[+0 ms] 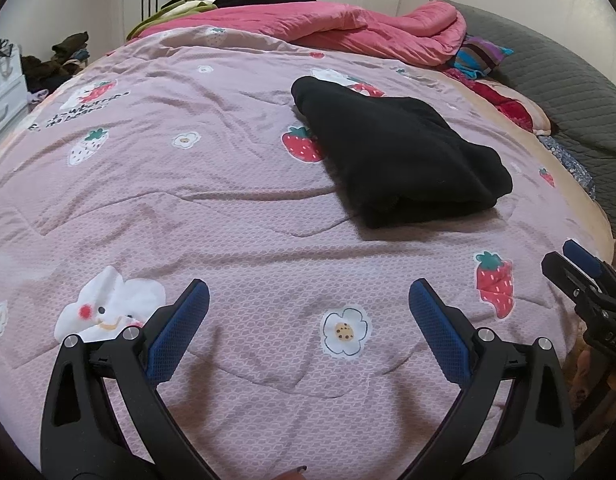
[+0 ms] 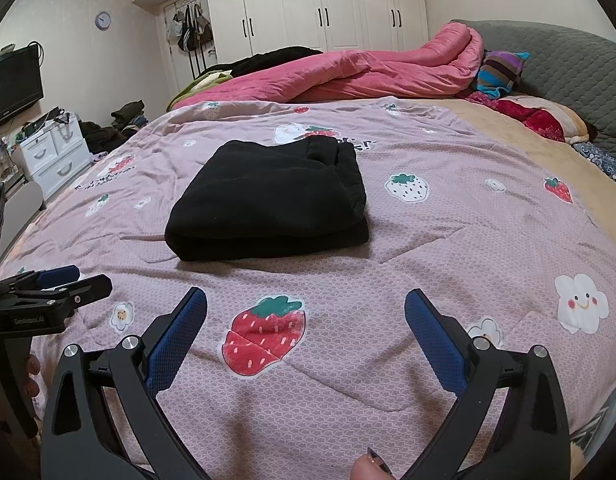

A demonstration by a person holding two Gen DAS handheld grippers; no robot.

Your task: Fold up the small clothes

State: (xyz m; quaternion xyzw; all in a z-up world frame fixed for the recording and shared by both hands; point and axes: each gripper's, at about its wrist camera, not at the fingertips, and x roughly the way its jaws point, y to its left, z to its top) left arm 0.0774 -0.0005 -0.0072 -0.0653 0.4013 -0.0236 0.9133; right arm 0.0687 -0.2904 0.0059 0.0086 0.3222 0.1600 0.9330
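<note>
The folded black garment lies mid-quilt, ahead of both empty, wide-apart jaws — squarely before the right gripper, up-right of the left gripper.

Black garment — folded into a thick, compact rectangle (layered edges visible) — flat on the quilt.

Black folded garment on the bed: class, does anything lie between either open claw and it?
Nothing visible does. Only bare pink quilt lies between the right claw, the left claw and the black garment.
</note>
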